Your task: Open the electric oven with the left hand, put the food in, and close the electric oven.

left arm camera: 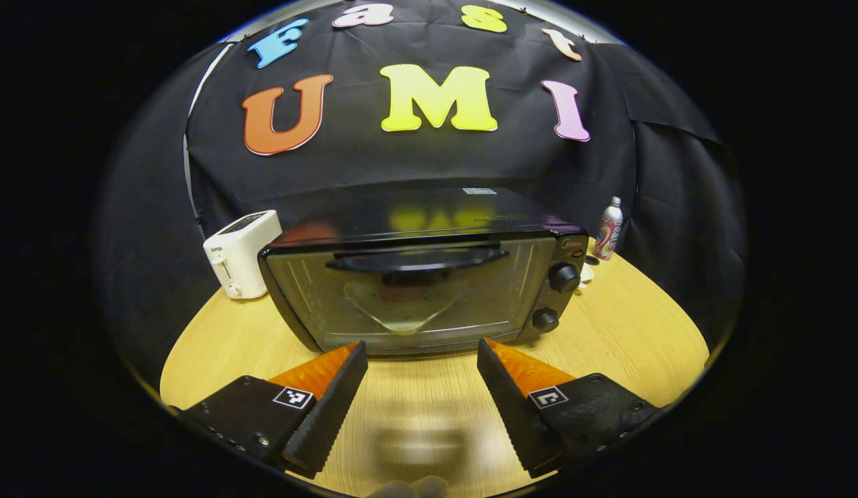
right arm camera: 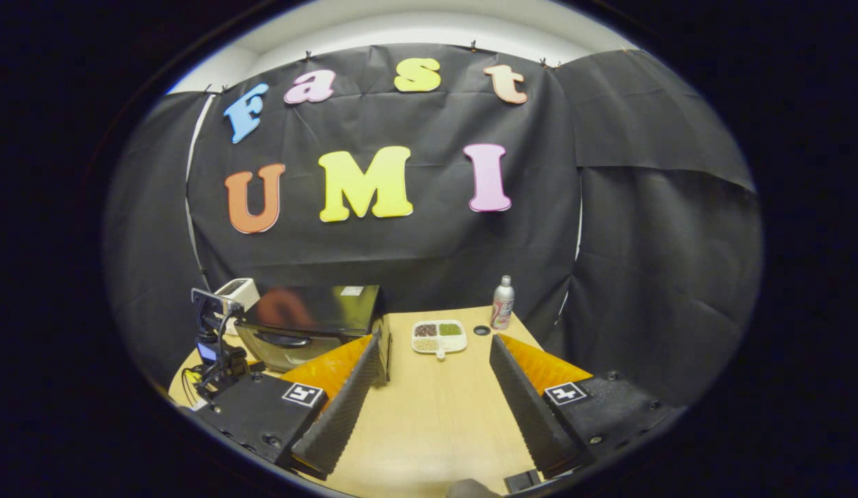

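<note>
The electric oven (left arm camera: 415, 277) stands on the round wooden table (left arm camera: 630, 332) with its glass door (left arm camera: 401, 297) closed and its dark handle (left arm camera: 416, 259) across the top of the door. Two knobs (left arm camera: 564, 278) sit one above the other on its right panel. In the left gripper view, the left gripper (left arm camera: 422, 360) faces the door squarely, fingers spread wide and holding nothing, tips near the oven's lower edge but apart from it. A white toaster (left arm camera: 239, 252) stands just beside the oven's left side; a bottle (left arm camera: 609, 228) stands behind its right side.

In the right gripper view, the right gripper (right arm camera: 436, 353) hangs over the table, fingers parted and empty. The food, a white divided tray (right arm camera: 439, 337) with dark, green and pale portions, lies on the table to the right of the oven (right arm camera: 311, 321), near a small dark disc (right arm camera: 481, 330) and the bottle (right arm camera: 502, 303). The other gripper's body (right arm camera: 214, 346) appears in front of the oven.
</note>
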Motion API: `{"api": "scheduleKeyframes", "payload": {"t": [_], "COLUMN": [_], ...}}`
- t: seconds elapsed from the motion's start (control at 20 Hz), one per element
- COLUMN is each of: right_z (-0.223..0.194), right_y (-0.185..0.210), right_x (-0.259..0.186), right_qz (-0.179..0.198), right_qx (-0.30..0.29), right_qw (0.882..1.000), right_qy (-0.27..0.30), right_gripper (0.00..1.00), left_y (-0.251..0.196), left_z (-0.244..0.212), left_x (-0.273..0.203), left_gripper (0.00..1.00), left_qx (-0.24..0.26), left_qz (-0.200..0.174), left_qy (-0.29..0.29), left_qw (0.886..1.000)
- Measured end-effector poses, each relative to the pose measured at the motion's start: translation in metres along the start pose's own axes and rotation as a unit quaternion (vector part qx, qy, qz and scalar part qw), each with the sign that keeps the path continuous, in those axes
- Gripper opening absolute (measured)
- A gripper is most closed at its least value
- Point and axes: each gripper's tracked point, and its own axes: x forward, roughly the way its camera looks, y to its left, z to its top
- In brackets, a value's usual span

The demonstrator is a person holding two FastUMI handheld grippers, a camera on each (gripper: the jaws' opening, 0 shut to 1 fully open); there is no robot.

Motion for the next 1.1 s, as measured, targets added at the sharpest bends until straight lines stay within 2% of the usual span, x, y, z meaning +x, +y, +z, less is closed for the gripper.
{"api": "scheduleKeyframes", "payload": {"t": [0.05,0.35,0.5,0.55,0.6,0.7,0.75,0.8,1.0,1.1], "right_z": [0.000,0.000,0.001,0.002,0.008,0.016,0.021,0.027,0.051,0.061], "right_y": [0.001,0.001,0.004,0.006,0.009,0.016,0.019,0.019,0.009,-0.002], "right_x": [-0.001,-0.006,-0.010,-0.014,-0.018,-0.027,-0.032,-0.036,-0.065,-0.080], "right_qz": [0.001,0.004,0.006,0.006,0.008,0.017,0.020,0.018,0.015,0.020], "right_qx": [-0.001,-0.001,-0.007,-0.012,-0.014,-0.015,-0.015,-0.018,-0.010,-0.004], "right_qw": [1.000,1.000,1.000,1.000,1.000,1.000,0.999,0.999,0.997,0.996], "right_qy": [0.000,0.001,-0.001,-0.003,-0.009,-0.019,-0.026,-0.037,-0.073,-0.085], "right_gripper": [1.00,0.97,0.96,1.00,0.96,1.00,0.96,1.00,0.96,0.96], "left_y": [0.000,-0.004,-0.002,-0.003,-0.007,-0.010,-0.011,-0.010,0.002,0.005], "left_z": [0.001,0.005,0.020,0.030,0.041,0.068,0.080,0.095,0.152,0.170], "left_x": [-0.001,-0.007,-0.025,-0.034,-0.045,-0.071,-0.086,-0.102,-0.176,-0.210], "left_gripper": [0.97,0.97,0.97,0.97,0.97,0.98,0.97,0.97,0.96,1.00], "left_qx": [-0.001,0.000,0.008,0.003,-0.005,-0.025,-0.037,-0.040,-0.047,-0.056], "left_qz": [0.001,0.001,0.002,-0.002,-0.012,-0.026,-0.031,-0.035,-0.022,-0.015], "left_qy": [0.000,-0.006,-0.035,-0.046,-0.061,-0.094,-0.103,-0.120,-0.183,-0.204], "left_qw": [1.000,1.000,0.999,0.999,0.998,0.995,0.994,0.991,0.982,0.977]}}
